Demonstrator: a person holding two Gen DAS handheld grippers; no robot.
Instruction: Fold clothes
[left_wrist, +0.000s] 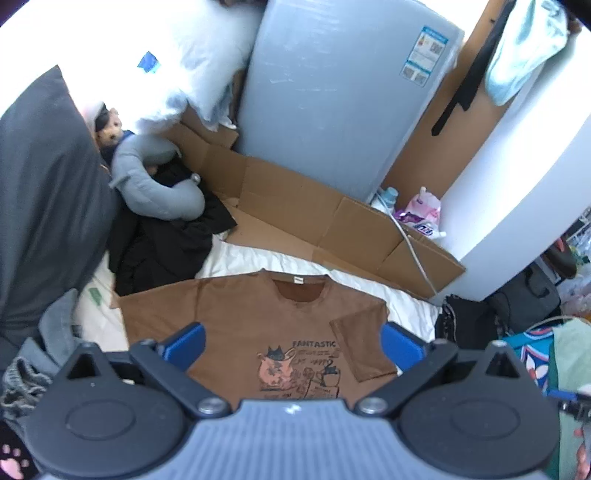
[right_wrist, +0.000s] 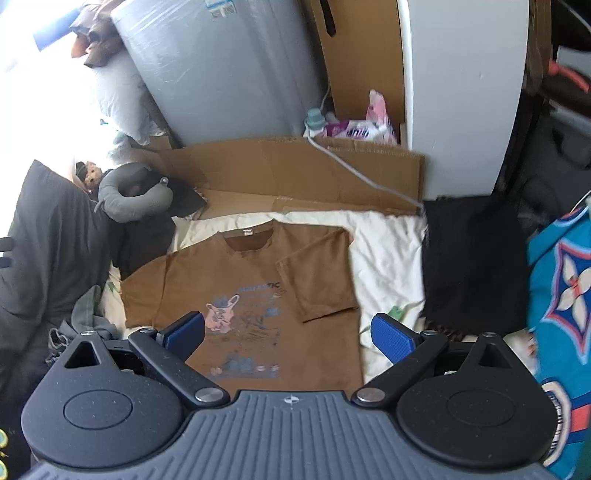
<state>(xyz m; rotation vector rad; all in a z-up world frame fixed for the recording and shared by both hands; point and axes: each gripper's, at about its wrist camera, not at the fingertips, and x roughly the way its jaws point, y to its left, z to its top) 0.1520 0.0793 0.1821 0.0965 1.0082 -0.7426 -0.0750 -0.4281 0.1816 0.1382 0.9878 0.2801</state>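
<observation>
Brown T-shirt (right_wrist: 243, 280) flat on the white sheet (right_wrist: 388, 251), right sleeve folded in; left sleeve, body remain; my left gripper (left_wrist: 291, 345) and right gripper (right_wrist: 288, 330) spread, empty.

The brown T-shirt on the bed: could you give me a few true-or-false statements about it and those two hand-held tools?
1. The brown T-shirt lies print side up. True.
2. Both sleeves are folded in. False: only one sleeve is folded over the front; the other lies spread out.
3. The left gripper holds the shirt. False: its fingers are spread, holding nothing.
4. The right gripper is open. True.
5. A grey neck pillow lies beyond the shirt. True.
</observation>
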